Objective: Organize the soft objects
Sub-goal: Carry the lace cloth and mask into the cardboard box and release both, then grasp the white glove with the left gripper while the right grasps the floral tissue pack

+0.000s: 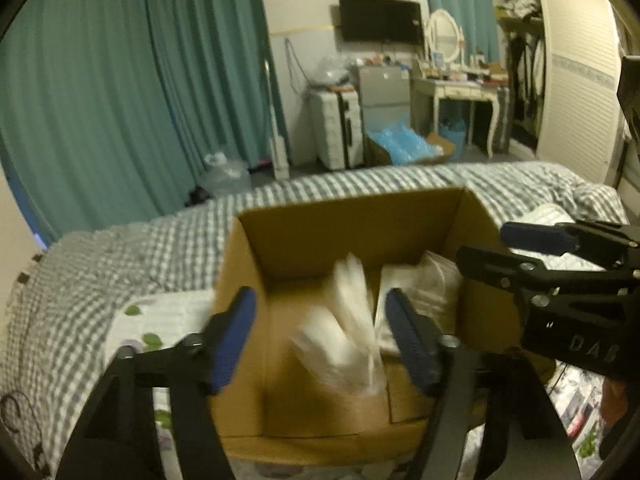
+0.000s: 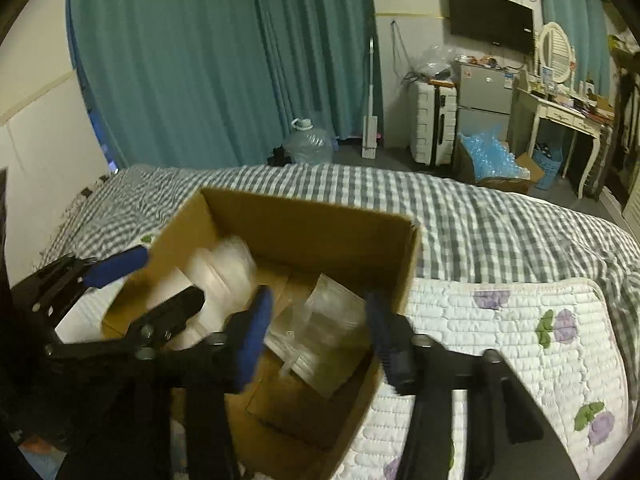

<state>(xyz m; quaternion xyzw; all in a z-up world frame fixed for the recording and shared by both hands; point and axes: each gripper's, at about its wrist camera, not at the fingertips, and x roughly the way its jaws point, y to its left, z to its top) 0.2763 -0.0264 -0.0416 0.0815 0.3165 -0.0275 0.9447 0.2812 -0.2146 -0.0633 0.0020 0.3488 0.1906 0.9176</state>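
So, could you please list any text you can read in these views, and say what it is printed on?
"DA": pale letters on the black body of the right gripper, left wrist view; further letters are cut off.
Sticker on the small fridge: too small to read.
Cardboard box: no print visible.

Both wrist cams sit close above the cardboard box (image 1: 304,236) (image 2: 304,224), angled down into it, facing the teal curtains (image 1: 120,80) (image 2: 200,60); each sees the other gripper at frame edge.

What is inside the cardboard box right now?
Inside the cardboard box lie clear plastic packets and whitish soft packs, blurred. The floor beneath them and the near corners are hidden.
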